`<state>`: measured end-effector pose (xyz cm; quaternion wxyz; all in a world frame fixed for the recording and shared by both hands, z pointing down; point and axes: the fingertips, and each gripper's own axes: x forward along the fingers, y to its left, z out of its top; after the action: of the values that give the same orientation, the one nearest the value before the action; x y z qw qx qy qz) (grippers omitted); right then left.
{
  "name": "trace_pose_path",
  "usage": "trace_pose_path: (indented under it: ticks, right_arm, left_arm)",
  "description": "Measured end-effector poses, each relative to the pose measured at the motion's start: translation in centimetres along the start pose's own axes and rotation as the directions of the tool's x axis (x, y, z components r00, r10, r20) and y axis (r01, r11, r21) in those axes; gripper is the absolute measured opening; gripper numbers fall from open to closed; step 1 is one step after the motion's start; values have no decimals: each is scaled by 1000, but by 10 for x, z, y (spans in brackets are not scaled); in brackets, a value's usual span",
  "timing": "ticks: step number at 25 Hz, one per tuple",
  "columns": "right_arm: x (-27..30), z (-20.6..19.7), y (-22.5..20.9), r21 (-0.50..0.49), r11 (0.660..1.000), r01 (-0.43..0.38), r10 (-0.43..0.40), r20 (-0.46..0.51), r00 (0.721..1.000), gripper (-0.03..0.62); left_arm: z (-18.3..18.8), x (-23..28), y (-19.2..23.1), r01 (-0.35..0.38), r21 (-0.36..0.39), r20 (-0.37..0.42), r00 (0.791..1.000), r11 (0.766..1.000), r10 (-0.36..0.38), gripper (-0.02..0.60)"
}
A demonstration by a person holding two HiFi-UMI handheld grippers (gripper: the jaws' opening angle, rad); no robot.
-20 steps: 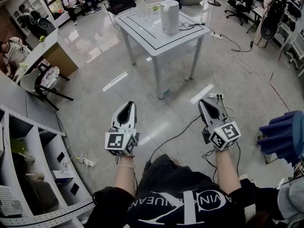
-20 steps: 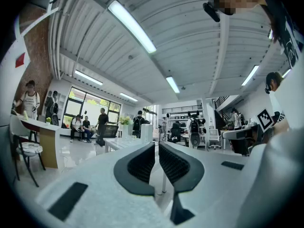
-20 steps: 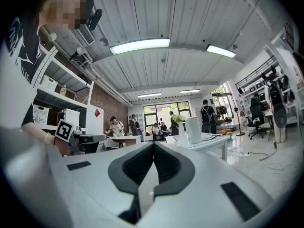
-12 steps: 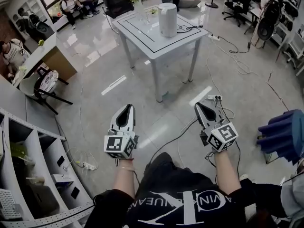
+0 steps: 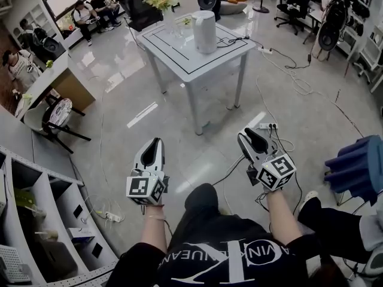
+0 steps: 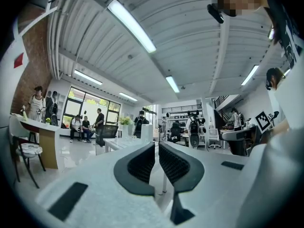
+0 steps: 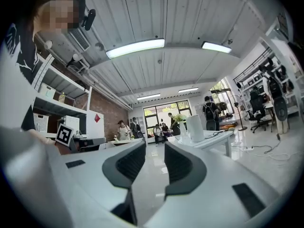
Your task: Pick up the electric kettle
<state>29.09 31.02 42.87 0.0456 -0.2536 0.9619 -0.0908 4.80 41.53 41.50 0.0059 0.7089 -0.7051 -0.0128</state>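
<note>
Large open room with a glossy grey tiled floor (image 5: 137, 94), ceiling strip lights and windows at the far end, where several people (image 5: 90, 8) sit. White square worktop (image 5: 179, 55) on four legs, standing well ahead of the person. Electric kettle (image 5: 204, 31), white, upright near the far side of the worktop, untouched and well apart from both tongs; a dark cable (image 5: 236, 39) lies on the worktop just beside it. Vase of flowers (image 5: 160, 2) at the far corner of the same worktop. Power strip (image 5: 266, 126) on the floor, with cords trailing across the tiles. White open shelving (image 5: 36, 220) at the lower left. Blue padded object (image 5: 356, 166) at the right edge. Left tongs (image 5: 157, 142), held level over the floor: jaws close together, only a thin slit between the ribbed pads, nothing in it. Right tongs (image 5: 246, 133), held level alongside: jaws plainly spread, nothing between them, with the kettle in sight far ahead.
</note>
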Motion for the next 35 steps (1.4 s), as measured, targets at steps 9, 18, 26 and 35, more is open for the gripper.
trace_pose_path:
  ticks: [9, 18, 26, 35]
  right_arm:
    - [33, -13, -41, 45, 999, 17, -16, -23, 1000, 132]
    - [138, -11, -89, 51, 998, 28, -26, -53, 998, 137]
    - [226, -15, -128, 85, 993, 80, -73, -83, 994, 138]
    - [313, -17, -155, 84, 988, 131, -123, -97, 988, 138]
  left_arm:
    - [-24, 54, 15, 27, -31, -43, 999, 999, -28, 28]
    - [-28, 167, 84, 73, -61, -66, 995, 995, -77, 28]
    - [-27, 250, 144, 130, -56, -101, 986, 990, -135, 28]
    - [-37, 329, 207, 182, -93, -107, 976, 979, -192, 28]
